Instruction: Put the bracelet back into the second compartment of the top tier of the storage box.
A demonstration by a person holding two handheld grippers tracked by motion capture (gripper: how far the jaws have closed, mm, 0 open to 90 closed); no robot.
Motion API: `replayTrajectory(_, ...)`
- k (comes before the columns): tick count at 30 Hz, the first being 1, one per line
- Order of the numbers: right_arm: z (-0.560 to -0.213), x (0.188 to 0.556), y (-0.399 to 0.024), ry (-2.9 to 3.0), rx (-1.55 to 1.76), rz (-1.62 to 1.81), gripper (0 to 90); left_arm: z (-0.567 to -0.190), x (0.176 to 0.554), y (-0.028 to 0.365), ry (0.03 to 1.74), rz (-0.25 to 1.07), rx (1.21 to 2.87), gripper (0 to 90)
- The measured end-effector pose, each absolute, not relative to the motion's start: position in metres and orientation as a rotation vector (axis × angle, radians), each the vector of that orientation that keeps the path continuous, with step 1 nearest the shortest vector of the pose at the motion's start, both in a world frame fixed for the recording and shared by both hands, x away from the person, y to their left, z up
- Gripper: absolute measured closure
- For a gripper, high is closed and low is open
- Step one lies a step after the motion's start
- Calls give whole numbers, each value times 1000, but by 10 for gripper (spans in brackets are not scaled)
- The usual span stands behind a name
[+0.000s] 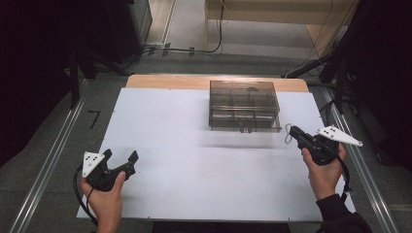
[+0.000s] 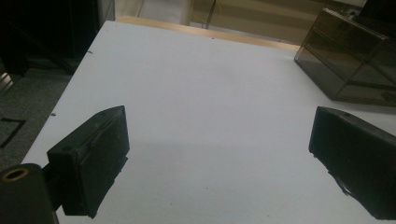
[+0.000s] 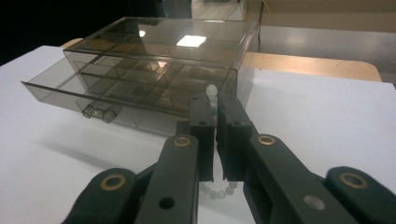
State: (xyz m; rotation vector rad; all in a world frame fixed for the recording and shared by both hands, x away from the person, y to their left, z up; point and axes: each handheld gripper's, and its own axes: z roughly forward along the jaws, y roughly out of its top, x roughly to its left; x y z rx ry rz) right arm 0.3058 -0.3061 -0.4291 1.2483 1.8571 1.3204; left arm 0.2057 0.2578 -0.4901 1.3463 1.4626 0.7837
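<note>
White tabletop [image 1: 194, 174] is seen nearest, where the left gripper [image 1: 119, 161] is held with jaws wide apart and nothing between them. Farther right, the right gripper [image 3: 211, 100] is clamped on a light, loose, slippery-looking bead string [image 1: 288, 133], best pinched mid-loop. Beyond, a brittle-looking smoky plastic drawer box [image 1: 244, 104] is set, lower drawer pulled out.

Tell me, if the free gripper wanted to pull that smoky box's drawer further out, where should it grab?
Probably the small clear knob on the front of the drawer, approached from the person's side of the box. The knob sticks out from the flat front, giving jaws something to close around, and the drawer is already slightly open. The left gripper is open and free.
</note>
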Motion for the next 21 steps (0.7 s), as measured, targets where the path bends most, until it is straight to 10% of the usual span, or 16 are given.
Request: replayTrajectory(21,-421,317,-285,1870,1204,1357,830,-491,206,258,1466,778,1338,54)
